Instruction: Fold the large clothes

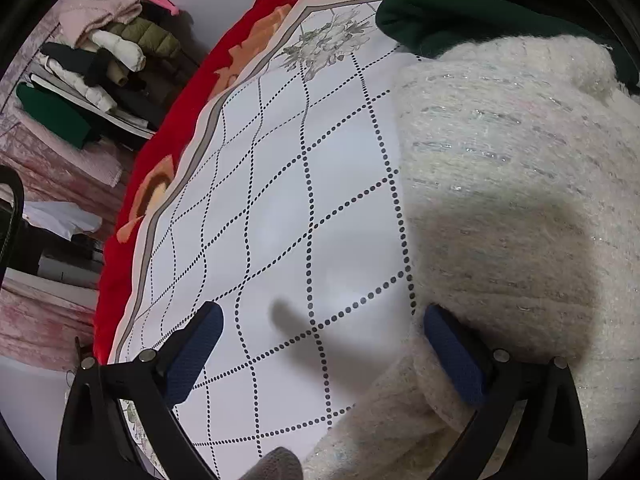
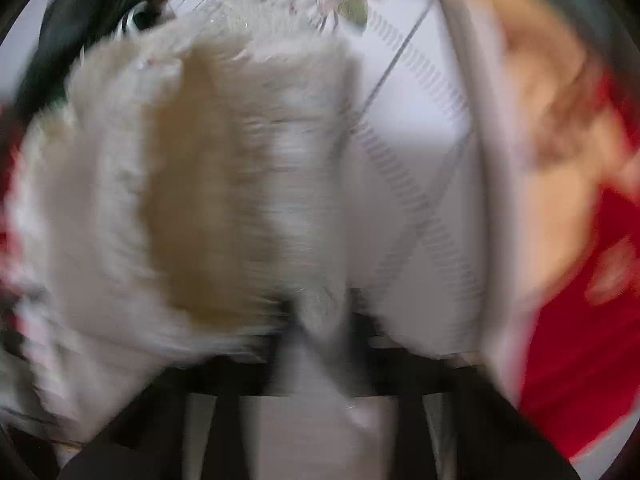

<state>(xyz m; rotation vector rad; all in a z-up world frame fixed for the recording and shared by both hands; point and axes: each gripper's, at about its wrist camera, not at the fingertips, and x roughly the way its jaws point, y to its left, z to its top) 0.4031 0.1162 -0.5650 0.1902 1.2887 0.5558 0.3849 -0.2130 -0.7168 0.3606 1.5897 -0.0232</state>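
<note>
Left fingers [image 1: 322, 350]: yours stand apart, straddling the cream sweater's [image 1: 500, 184] edge.
Right fingers [image 2: 320, 320]: nearly together; blur hides whether they pinch the sweater's fuzzy hem.
Sweater: bunched on the patterned bedspread [image 1: 280, 184], beside the dark green garment [image 1: 432, 20].
Progress: early, sweater neither flattened nor folded.

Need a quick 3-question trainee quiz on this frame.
1. True or false: the left claw is shut on the cream sweater.
2. What colour is the garment lying beyond the sweater? A dark green, B yellow, C blue.
3. Fill in: the white cloth under the sweater bears a grid of black ____.

Key: 1 false, it is open; 2 A; 3 dots.
</note>
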